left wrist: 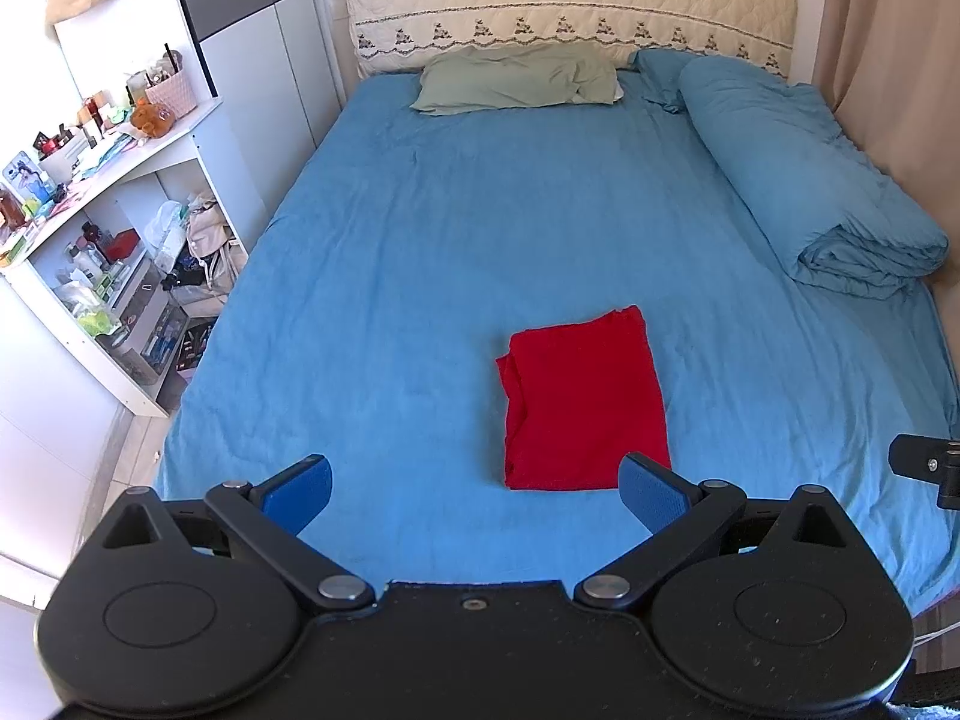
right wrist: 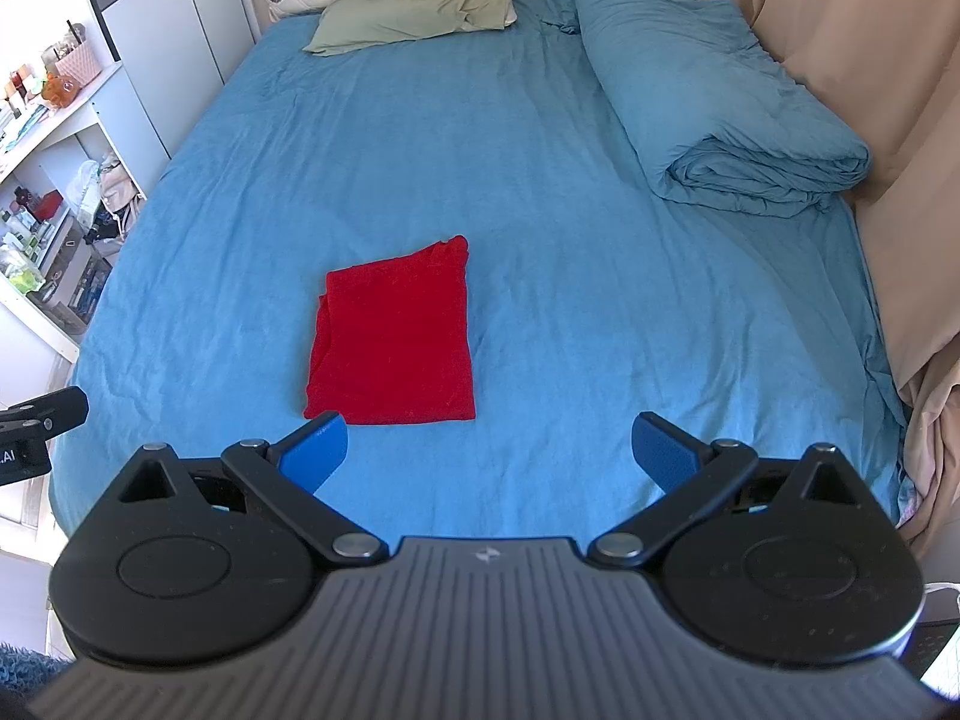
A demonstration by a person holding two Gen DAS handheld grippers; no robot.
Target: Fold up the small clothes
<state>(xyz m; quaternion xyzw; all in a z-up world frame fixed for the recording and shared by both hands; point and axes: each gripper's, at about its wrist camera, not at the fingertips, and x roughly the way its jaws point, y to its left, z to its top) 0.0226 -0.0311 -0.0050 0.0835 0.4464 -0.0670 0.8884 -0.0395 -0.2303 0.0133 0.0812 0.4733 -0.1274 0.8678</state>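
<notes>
Left gripper (left wrist: 477, 495) spread wide, blue pads (left wrist: 299, 495) empty, held above the near edge of the bed. Right gripper (right wrist: 489, 456) likewise spread wide, nothing between its pads (right wrist: 315, 450), also above the near edge.

Red garment (left wrist: 582, 402) folded into a rough rectangle, flat on the blue sheet (left wrist: 390, 276) just beyond both grippers, touching neither. Loose layered folds along its left edge.

Farther right: rolled blue duvet (left wrist: 810, 180) along the curtain side. At the head: green pillow (left wrist: 516, 78) against the quilted cream headboard (left wrist: 570, 6). Left of bed: white shelf unit (left wrist: 120, 180), cluttered.
</notes>
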